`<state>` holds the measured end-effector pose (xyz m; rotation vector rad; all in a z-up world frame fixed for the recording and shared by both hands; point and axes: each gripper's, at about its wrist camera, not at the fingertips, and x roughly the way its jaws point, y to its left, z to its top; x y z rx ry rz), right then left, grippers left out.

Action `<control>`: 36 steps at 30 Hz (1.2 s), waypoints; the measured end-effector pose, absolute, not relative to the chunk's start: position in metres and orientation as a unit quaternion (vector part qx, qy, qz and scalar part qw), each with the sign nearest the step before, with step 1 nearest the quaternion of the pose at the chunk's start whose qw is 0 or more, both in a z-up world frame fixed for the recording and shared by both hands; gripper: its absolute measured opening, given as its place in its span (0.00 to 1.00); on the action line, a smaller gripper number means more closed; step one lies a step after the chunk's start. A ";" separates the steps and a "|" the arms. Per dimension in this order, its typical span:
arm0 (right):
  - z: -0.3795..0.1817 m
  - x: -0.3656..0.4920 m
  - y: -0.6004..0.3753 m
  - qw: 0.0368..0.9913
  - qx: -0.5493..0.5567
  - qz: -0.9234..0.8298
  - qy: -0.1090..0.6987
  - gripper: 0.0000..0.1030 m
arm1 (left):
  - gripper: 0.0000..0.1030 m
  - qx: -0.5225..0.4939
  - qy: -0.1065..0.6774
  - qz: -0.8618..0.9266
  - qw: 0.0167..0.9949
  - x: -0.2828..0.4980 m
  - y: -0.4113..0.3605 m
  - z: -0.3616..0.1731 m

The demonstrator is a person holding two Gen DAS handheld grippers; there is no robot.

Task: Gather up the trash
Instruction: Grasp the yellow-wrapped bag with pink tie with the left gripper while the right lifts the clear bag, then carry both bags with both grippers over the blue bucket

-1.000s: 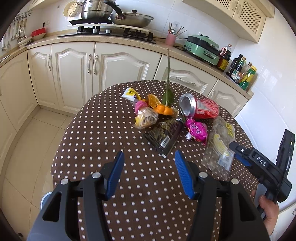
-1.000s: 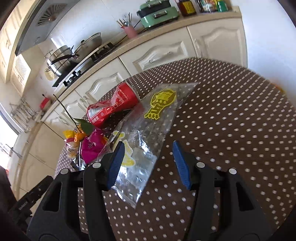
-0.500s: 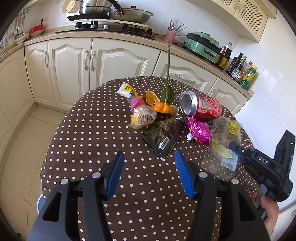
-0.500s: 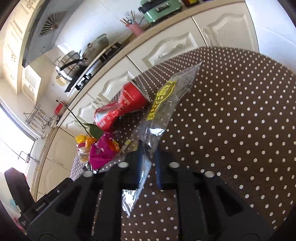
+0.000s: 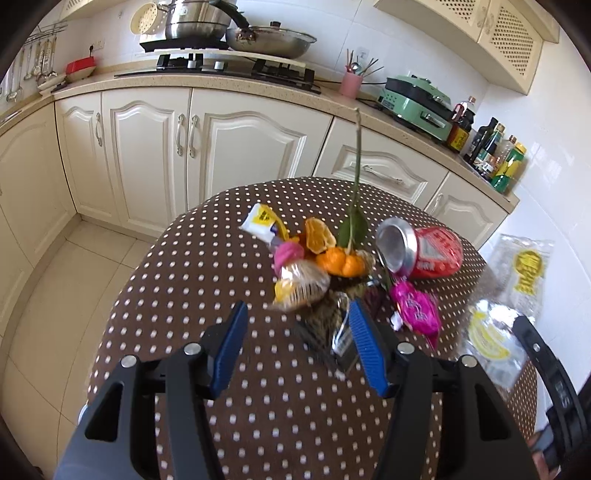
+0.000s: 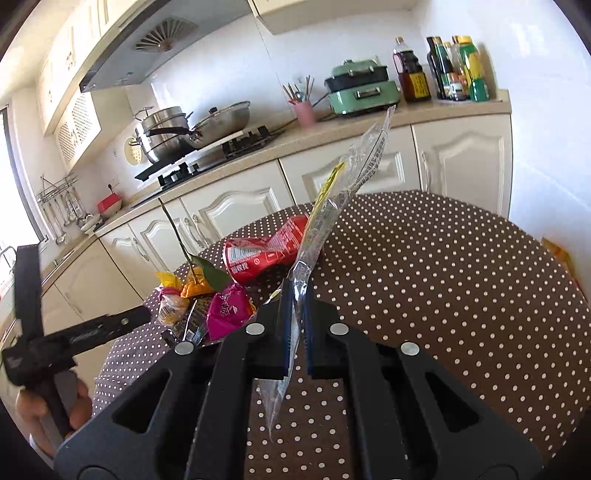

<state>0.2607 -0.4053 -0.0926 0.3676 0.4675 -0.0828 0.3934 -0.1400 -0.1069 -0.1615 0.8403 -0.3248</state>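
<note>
A trash pile lies on the brown dotted table (image 5: pixel 184 295): a crushed red can (image 5: pixel 424 251), orange peel (image 5: pixel 332 254), a pink wrapper (image 5: pixel 415 306), a dark wrapper (image 5: pixel 325 325), a small clear bag of food scraps (image 5: pixel 301 284), a white-yellow packet (image 5: pixel 260 221) and a leafy stem (image 5: pixel 354 221). My left gripper (image 5: pixel 297 314) is open just before the dark wrapper, with nothing pinched. My right gripper (image 6: pixel 296 293) is shut on a clear plastic bag with yellow print (image 6: pixel 332 206), which stands tilted up off the table (image 6: pixel 443 295). In the left wrist view the same bag (image 5: pixel 517 280) hangs at the right.
Cream cabinets (image 5: pixel 240 155) and a counter run behind the table, with a stove and pans (image 5: pixel 221 33), a green cooker (image 5: pixel 417 99) and bottles (image 5: pixel 498 155). A hand (image 6: pixel 33 410) grips the left tool at the left edge. Tiled floor (image 5: pixel 55 295) lies to the left.
The right gripper closed on the clear bag and lifted it off the table, rolling it upright. The left gripper moved forward to the dark wrapper at the pile's near edge.
</note>
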 end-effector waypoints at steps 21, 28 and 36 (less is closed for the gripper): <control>-0.092 0.264 -0.397 0.959 0.159 -0.029 0.231 0.06 | 0.33 -0.075 0.437 -0.125 0.888 0.431 -0.144 -0.128; -0.076 0.244 -0.386 0.968 0.151 -0.030 0.199 0.05 | 0.33 -0.097 0.393 -0.136 0.904 0.374 -0.105 -0.094; -0.037 0.207 -0.325 0.976 0.139 0.026 0.167 0.05 | 0.33 -0.124 0.360 -0.135 0.915 0.299 -0.047 -0.070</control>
